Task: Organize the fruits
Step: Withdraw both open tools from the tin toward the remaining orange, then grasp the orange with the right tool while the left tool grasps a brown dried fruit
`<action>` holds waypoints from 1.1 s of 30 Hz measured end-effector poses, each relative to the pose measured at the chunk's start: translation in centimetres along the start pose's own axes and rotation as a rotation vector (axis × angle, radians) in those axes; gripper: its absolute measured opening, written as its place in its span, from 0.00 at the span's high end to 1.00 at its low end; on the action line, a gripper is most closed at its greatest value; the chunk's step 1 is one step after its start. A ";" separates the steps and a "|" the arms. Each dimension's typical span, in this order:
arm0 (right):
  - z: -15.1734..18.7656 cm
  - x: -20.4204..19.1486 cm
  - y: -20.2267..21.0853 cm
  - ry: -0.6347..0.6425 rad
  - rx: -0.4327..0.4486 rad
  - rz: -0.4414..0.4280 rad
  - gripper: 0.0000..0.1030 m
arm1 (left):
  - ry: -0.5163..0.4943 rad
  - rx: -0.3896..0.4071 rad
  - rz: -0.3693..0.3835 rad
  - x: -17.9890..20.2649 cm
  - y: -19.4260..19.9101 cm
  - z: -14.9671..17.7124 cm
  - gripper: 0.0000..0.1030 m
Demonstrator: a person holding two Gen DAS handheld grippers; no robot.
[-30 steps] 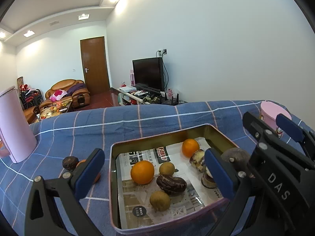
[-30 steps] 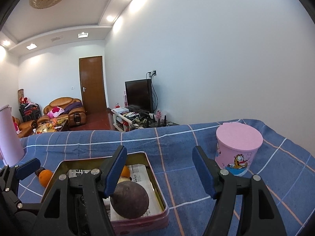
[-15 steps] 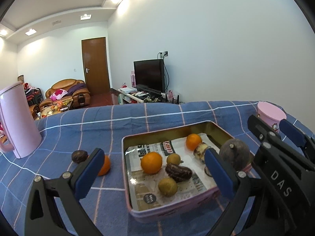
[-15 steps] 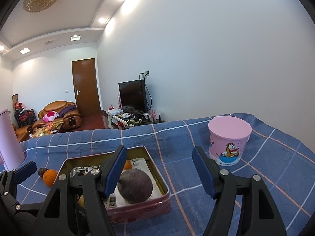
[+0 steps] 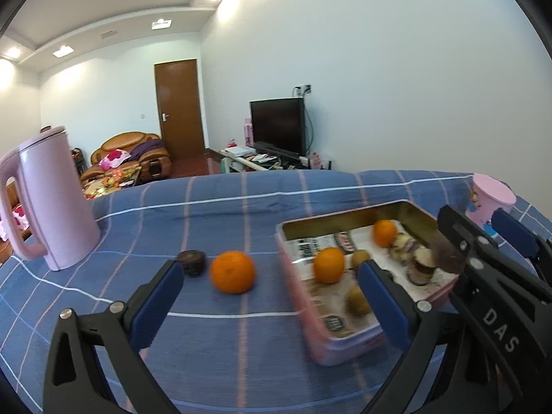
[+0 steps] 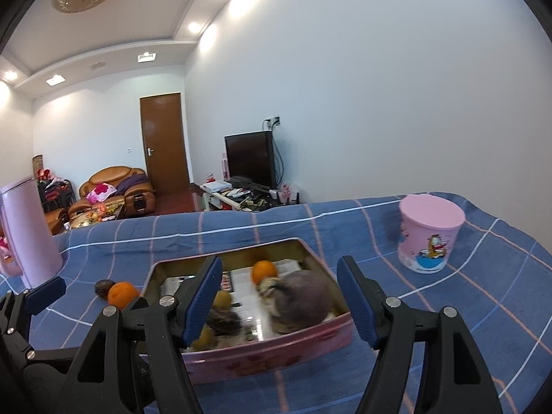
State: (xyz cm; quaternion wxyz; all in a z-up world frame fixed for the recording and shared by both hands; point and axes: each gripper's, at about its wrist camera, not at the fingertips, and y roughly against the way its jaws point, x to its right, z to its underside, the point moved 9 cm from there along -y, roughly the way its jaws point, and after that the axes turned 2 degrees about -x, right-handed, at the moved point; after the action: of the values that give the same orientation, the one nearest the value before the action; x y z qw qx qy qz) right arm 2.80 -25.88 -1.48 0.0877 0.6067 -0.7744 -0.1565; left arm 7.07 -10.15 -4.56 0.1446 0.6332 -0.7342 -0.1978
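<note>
Tin (image 5: pixel 296 296) shifted right, orange (image 5: pixel 233 271) now between left gripper (image 5: pixel 272 296) fingers — untouched

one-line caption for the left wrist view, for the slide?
Open left hand-held gripper faces an orange and a dark fruit on the blue plaid cloth, beside the pink fruit tin.

Three oranges are showing: two inside the pink tin (image 5: pixel 300 305), at (image 5: pixel 328 265) and (image 5: pixel 384 233), and one (image 5: pixel 233 271) left of the tin. Two kiwis, (image 5: pixel 358 301) and (image 5: pixel 360 258), are lying inside the tin. One dark round fruit (image 5: pixel 191 262) is sitting left of the tin.
</note>
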 end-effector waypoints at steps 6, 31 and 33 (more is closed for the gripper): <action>0.3 -3.6 -0.2 0.011 -0.010 -0.048 0.31 | 0.018 -0.007 -0.040 -3.7 -0.3 0.2 0.00; 4.7 -20.2 -7.9 0.271 -0.326 -0.267 0.42 | 0.138 -0.179 -0.337 -20.4 -5.0 1.5 0.00; 5.2 -20.8 -9.0 0.287 -0.366 -0.276 0.45 | 0.167 -0.207 -0.325 -20.7 -5.2 2.0 0.00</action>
State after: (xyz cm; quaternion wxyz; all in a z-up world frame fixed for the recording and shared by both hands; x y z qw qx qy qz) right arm 14.44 -7.01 -8.37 0.2828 0.6966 -0.6228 -0.2167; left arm 13.93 9.89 -8.00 0.2355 0.7393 -0.5835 -0.2399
